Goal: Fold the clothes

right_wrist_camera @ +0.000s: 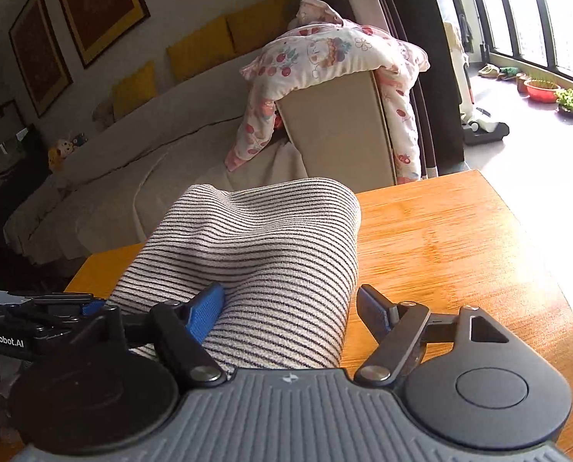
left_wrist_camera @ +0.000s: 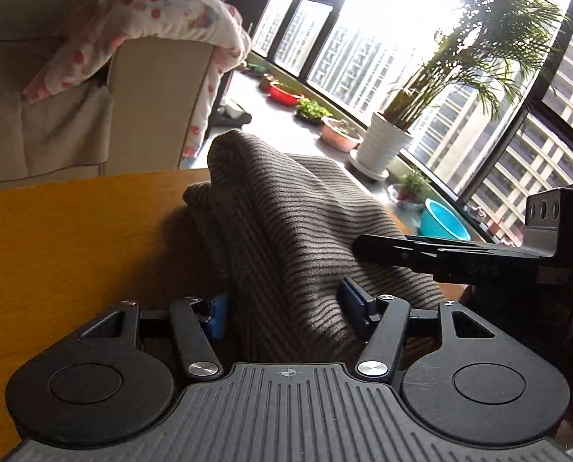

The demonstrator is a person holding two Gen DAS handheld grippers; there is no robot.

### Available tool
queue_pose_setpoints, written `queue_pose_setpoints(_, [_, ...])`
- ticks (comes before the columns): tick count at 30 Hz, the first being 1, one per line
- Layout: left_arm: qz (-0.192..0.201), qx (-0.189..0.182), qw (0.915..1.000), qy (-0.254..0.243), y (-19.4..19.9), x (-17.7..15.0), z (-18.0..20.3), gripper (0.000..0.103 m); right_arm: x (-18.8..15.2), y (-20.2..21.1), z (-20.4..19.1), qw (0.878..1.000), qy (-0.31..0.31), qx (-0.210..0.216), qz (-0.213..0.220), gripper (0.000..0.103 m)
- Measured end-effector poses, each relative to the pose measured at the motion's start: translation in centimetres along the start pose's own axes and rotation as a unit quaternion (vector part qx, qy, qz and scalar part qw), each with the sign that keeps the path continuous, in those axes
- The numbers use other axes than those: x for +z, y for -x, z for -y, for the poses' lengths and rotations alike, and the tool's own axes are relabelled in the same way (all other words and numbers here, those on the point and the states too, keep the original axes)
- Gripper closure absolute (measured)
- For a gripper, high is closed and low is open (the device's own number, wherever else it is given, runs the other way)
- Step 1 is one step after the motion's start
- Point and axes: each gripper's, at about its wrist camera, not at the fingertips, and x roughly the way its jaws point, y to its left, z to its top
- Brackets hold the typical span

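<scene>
Here the striped garment (left_wrist_camera: 286, 231) lies bunched mid-frame on the wooden table (left_wrist_camera: 74, 231). Both the left gripper (left_wrist_camera: 282, 308) and right gripper (right_wrist_camera: 290, 308) gape wide around its folds, unclamped.

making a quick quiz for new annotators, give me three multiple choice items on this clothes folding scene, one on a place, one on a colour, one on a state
1. Where does the striped garment lie?
A. on the wooden table
B. on the sofa
C. on the windowsill

2. What colour are the pads on the right tongs?
A. red
B. blue
C. green

3. How do the left tongs stand?
A. shut tight on nothing
B. out of view
C. open, with the fabric between the fingers

Answers:
1. A: the cloth is bunched up on the orange-brown tabletop.
2. B: both inner pads show blue.
3. C: the fingers stand wide apart either side of the striped cloth.
</scene>
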Motion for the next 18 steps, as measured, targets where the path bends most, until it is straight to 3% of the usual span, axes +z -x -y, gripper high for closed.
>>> queue_pose_setpoints(7, [0.001, -0.014, 0.9998, 0.014, -0.5, 0.4, -0.8, 0.037, 0.2, -0.8, 0.0, 0.999, 0.029, -0.011, 0.011, 0.017])
queue_pose_setpoints(9, [0.007, -0.002, 1.0, 0.004, 0.3, 0.8, -0.2, 0.039, 0.0, -0.3, -0.7, 0.998, 0.053, -0.026, 0.021, 0.017])
queue_pose_setpoints(12, [0.055, 0.0, 0.9982, -0.025, 2.9, 2.5, 1.2, 0.041, -0.4, 1.3, -3.0, 0.988, 0.133, -0.066, 0.045, 0.017])
queue_pose_setpoints(15, [0.086, -0.012, 0.9956, -0.035, 3.2, 5.7, 1.9, 0.041, -1.3, 2.8, -6.4, 0.965, 0.231, -0.092, 0.083, 0.017])
queue_pose_setpoints(18, [0.077, -0.002, 0.9963, -0.038, 0.1, 7.9, 1.6, 0.041, -2.0, 3.8, -9.1, 0.961, 0.255, -0.045, 0.098, 0.018])
